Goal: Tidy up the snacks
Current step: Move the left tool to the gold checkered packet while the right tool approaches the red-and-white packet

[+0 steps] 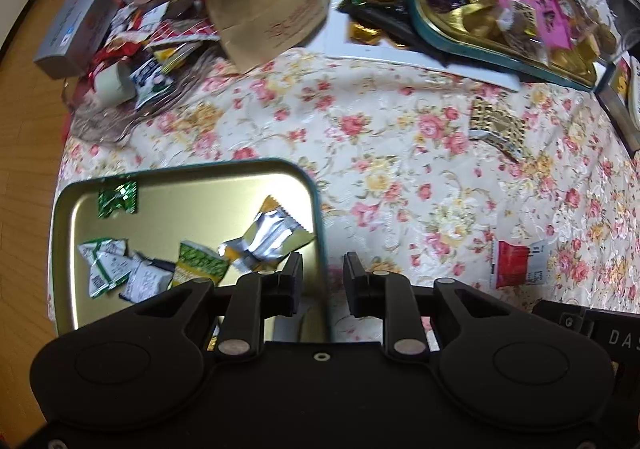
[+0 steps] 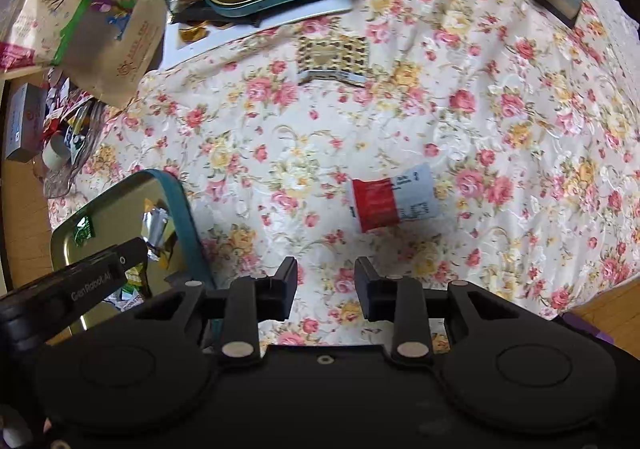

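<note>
Over near-left corner of floral tablecloth (image 1: 400, 121), left gripper (image 1: 322, 269) hovers at gold tin (image 1: 192, 185) rim, jaws narrow, empty; several wrapped snacks (image 1: 264, 241) already inside. Sorting likely midway.

Right view: right gripper (image 2: 326, 273) narrowly parted, empty, above cloth; red-white packet (image 2: 394, 199) just ahead, probably next pick, needing wider jaws. Far edge cluttered; wooden floor (image 2: 608, 313) beyond.

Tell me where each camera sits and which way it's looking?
Left wrist: sits on the left claw, looking down at the tin of snacks and the flowery cloth; its two fingers show, apart and empty.
Right wrist: sits on the right claw, looking down at the cloth and the red packet; its open fingers show, plus the left claw's edge.
Shared: tin, red packet, gold packet.
</note>
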{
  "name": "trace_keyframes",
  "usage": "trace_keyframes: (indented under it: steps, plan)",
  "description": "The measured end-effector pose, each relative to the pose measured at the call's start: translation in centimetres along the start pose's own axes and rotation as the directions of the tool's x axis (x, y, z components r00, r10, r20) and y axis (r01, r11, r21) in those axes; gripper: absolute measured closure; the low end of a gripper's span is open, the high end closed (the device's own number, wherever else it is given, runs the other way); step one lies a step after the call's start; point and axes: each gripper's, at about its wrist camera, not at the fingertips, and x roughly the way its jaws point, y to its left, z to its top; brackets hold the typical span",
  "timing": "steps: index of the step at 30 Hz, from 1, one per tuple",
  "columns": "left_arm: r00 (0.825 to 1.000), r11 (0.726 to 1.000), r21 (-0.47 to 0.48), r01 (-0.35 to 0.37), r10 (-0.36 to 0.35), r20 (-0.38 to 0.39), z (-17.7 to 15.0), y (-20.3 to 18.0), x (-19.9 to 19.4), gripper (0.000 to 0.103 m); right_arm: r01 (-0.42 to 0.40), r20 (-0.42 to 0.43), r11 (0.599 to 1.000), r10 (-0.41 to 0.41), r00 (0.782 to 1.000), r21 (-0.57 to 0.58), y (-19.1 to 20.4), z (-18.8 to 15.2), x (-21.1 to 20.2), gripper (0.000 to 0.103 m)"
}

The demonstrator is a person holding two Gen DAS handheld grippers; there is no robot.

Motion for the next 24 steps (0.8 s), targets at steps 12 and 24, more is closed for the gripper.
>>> trace_keyframes:
  steps: [12,24]
  plan:
    - [0.995,0.994,0.109,0.015,-0.025,0.095,2.8,-7.1,0.3,0.071,-0.007,-0.038,0.99,0.012,0.999,0.14,-6.9,0.6,0.7,0.069]
    - [0.992,0.995,0.093,0.037,-0.048,0.118,9.5,-13.4,4.8,0.071,-0.008,-0.073,0.975,0.025,0.997,0.224,-9.3,1.2,1.4,0.069]
